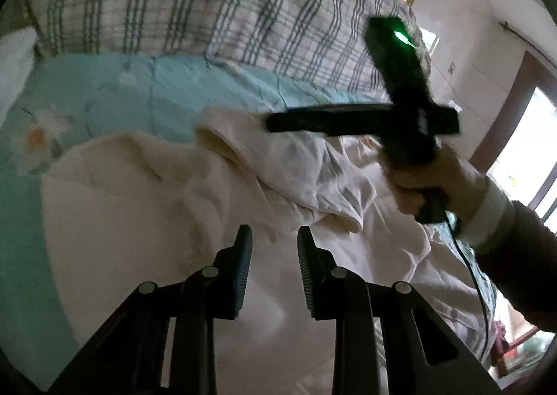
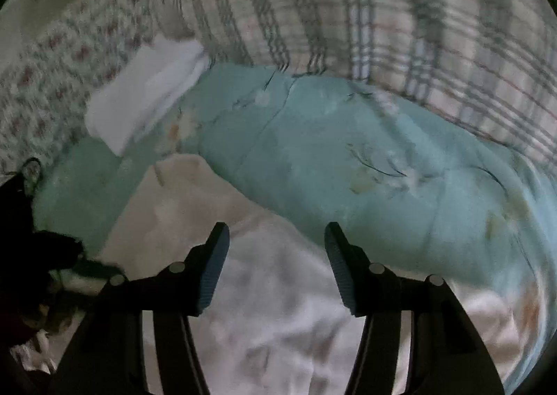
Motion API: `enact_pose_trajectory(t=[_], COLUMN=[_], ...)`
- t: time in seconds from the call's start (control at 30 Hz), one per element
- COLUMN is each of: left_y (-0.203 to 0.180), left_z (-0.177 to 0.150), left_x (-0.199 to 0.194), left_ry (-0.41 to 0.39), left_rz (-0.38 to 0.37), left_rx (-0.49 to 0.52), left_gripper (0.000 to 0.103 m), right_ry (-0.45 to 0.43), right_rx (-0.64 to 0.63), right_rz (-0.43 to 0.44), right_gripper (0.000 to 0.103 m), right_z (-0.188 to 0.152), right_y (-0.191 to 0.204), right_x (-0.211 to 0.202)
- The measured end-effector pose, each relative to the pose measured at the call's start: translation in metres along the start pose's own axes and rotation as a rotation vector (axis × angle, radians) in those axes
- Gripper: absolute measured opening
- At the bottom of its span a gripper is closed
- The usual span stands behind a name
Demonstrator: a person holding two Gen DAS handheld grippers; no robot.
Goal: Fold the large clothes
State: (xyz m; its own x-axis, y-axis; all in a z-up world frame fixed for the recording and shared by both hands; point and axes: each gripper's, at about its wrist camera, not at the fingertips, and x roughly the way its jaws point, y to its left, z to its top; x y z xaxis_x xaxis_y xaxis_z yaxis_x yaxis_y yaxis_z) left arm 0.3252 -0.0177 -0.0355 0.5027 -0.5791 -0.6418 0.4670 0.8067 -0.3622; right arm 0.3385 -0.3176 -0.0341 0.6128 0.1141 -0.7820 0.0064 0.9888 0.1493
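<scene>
A large cream-white garment point(image 1: 146, 221) lies spread and rumpled on the bed, with a bunched sleeve point(image 1: 278, 165) across its middle. My left gripper point(image 1: 275, 238) is open just above the garment, its fingers empty. The right gripper's body point(image 1: 400, 116) shows in the left wrist view, held in a hand above the garment's right side, blurred by motion. In the right wrist view my right gripper point(image 2: 276, 238) is open and empty over the garment point(image 2: 271, 308), near its upper edge.
A teal floral quilt point(image 2: 365, 168) lies under and behind the garment. A plaid blanket point(image 1: 209, 5) is heaped further back. A folded white cloth point(image 2: 146, 99) sits at the left on a floral sheet point(image 2: 52, 74). A window and door point(image 1: 532, 137) are at the right.
</scene>
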Motion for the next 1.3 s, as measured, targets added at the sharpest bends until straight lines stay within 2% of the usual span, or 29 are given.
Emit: enact_pose_trajectory(t=[0.03, 0.07, 0.1, 0.23, 0.3, 0.43, 0.57, 0.67, 0.73, 0.83, 0.9, 1.03, 1.17, 1.23, 1.3], left_y=[0.001, 0.003, 0.005, 0.007, 0.006, 0.004, 0.011, 0.008, 0.006, 0.010, 0.015, 0.019, 0.016, 0.016, 0.018], left_z=[0.000, 0.001, 0.001, 0.003, 0.002, -0.001, -0.007, -0.021, -0.034, -0.051, -0.058, -0.058, -0.042, -0.037, -0.033], left_x=[0.005, 0.010, 0.015, 0.026, 0.030, 0.029, 0.018, 0.005, -0.010, -0.033, -0.048, -0.063, -0.047, -0.035, -0.019], left_ry=[0.012, 0.024, 0.034, 0.041, 0.049, 0.051, 0.046, 0.052, 0.055, 0.056, 0.057, 0.058, 0.096, 0.125, 0.166], left_rz=[-0.007, -0.012, -0.017, -0.044, -0.023, 0.075, 0.083, 0.106, 0.118, 0.102, 0.066, -0.056, -0.152, -0.168, -0.161], left_rx=[-0.008, -0.016, -0.024, -0.058, -0.067, -0.068, -0.132, -0.138, -0.145, -0.183, -0.230, -0.321, -0.390, -0.417, -0.439], left_gripper=[0.027, 0.027, 0.027, 0.027, 0.027, 0.027, 0.027, 0.029, 0.044, 0.054, 0.055, 0.066, 0.072, 0.077, 0.077], right_ry=[0.025, 0.043, 0.050, -0.081, -0.131, -0.157, -0.136, -0.074, -0.007, 0.035, 0.015, -0.048, -0.087, -0.070, -0.052], right_rx=[-0.004, -0.012, -0.016, -0.073, -0.120, -0.226, -0.280, -0.258, -0.227, -0.108, -0.013, 0.178, 0.415, 0.537, 0.636], right_rz=[0.015, 0.023, 0.021, 0.022, 0.011, -0.012, -0.021, -0.015, -0.034, -0.018, 0.011, 0.051, 0.059, 0.055, 0.077], right_gripper=[0.053, 0.016, 0.007, 0.007, 0.007, 0.007, 0.007, 0.010, 0.016, 0.019, 0.019, 0.020, 0.020, 0.020, 0.021], right_z=[0.002, 0.003, 0.004, -0.002, -0.014, -0.051, -0.096, -0.127, -0.150, -0.174, -0.184, -0.192, -0.193, -0.191, -0.192], right_y=[-0.001, -0.001, -0.001, 0.013, 0.024, 0.050, 0.069, 0.078, 0.076, 0.063, 0.050, 0.020, -0.019, -0.036, -0.047], right_x=[0.009, 0.014, 0.015, -0.029, -0.055, -0.093, -0.117, -0.113, -0.105, -0.104, -0.113, -0.134, -0.136, -0.128, -0.119])
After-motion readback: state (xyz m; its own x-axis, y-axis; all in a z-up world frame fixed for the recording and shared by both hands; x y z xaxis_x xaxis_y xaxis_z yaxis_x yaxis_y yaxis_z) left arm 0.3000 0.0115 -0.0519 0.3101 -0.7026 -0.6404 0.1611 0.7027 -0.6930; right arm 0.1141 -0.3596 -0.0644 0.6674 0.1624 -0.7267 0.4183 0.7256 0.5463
